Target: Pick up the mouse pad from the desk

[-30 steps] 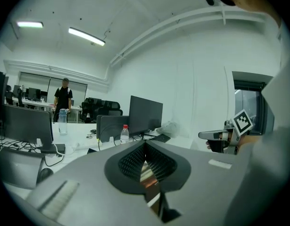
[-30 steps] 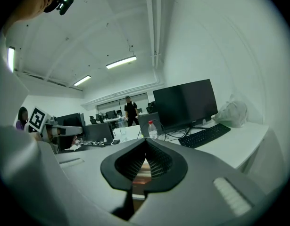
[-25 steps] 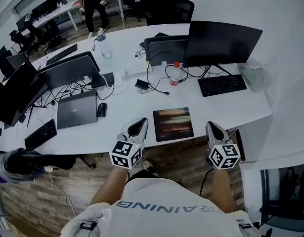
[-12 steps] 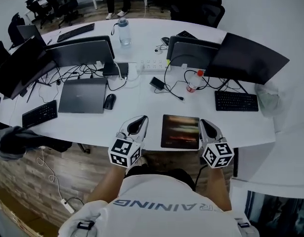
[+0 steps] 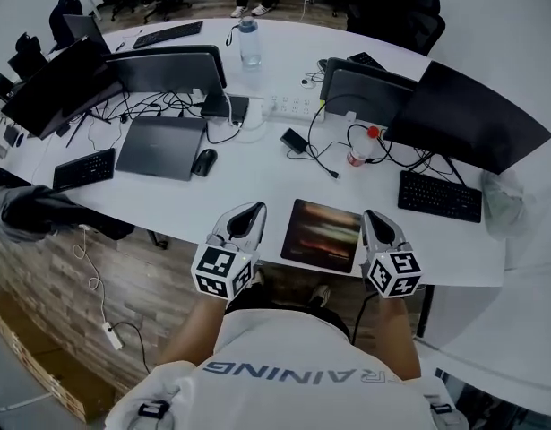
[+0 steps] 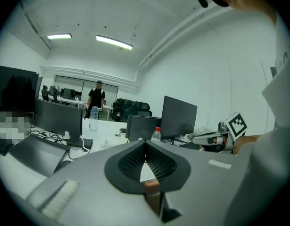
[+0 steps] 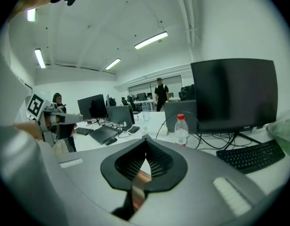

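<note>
The mouse pad [image 5: 322, 235], a dark rectangle with a brownish print, lies flat near the front edge of the white desk [image 5: 257, 182]. My left gripper [image 5: 249, 213] hovers over the desk edge just left of the pad, its jaws shut and empty. Just off the pad's right edge is my right gripper [image 5: 374, 219], also shut with nothing in it. Neither touches the pad. In the left gripper view my left gripper [image 6: 145, 142] points across the desk; the right gripper view shows my right gripper [image 7: 145, 138] doing the same. Both bodies hide the pad there.
Behind the pad stand a red-capped bottle [image 5: 357, 155], cables, a black keyboard [image 5: 439, 195] and dark monitors [image 5: 463, 115]. A closed laptop [image 5: 160, 146], a mouse [image 5: 203, 161] and a clear bottle [image 5: 249, 41] lie to the left. A person [image 6: 95, 98] stands far back.
Both grippers have moved in over the desk's front edge. The right one has come leftward and now sits close beside the pad's right edge. The jaws stay shut.
</note>
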A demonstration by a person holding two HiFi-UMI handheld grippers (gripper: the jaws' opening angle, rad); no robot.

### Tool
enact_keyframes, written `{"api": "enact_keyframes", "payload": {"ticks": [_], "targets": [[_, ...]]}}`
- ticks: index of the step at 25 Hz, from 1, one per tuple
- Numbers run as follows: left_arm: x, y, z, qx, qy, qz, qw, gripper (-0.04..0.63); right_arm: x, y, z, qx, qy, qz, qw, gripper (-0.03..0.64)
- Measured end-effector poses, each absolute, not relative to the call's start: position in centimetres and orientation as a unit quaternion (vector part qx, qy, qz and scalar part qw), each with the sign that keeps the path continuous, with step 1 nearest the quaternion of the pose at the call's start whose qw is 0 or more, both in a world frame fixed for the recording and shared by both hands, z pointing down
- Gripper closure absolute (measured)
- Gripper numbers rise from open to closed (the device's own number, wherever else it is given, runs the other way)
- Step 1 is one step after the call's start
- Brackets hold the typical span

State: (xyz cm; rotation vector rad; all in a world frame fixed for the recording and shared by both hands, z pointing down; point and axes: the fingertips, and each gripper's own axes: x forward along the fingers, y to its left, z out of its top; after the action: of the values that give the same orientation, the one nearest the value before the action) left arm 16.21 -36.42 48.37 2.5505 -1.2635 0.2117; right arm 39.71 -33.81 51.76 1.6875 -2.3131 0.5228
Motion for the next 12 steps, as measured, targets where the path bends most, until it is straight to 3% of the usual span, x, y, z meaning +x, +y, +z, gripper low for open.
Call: {"api": "enact_keyframes", "payload": {"ticks": [2,5,12], "targets": [[17.4,-36.0,48.6,0.884,-0.437,0.078,0.145,0.595,40.5,-33.3,53.7,0.568,-0.787,0.196,0.142,0.588],[18.9,-35.5,49.2,0.885,-0.432,0.087,0.151,0.595,40.8,-32.0,57.5,0.553,-0.779,0.228,0.188,0.487],[20.5,-35.1,50.3,0.887,-0.419,0.103,0.163,0.595,40.2,-28.9,67.2,0.501,-0.754,0.281,0.320,0.351]]}}
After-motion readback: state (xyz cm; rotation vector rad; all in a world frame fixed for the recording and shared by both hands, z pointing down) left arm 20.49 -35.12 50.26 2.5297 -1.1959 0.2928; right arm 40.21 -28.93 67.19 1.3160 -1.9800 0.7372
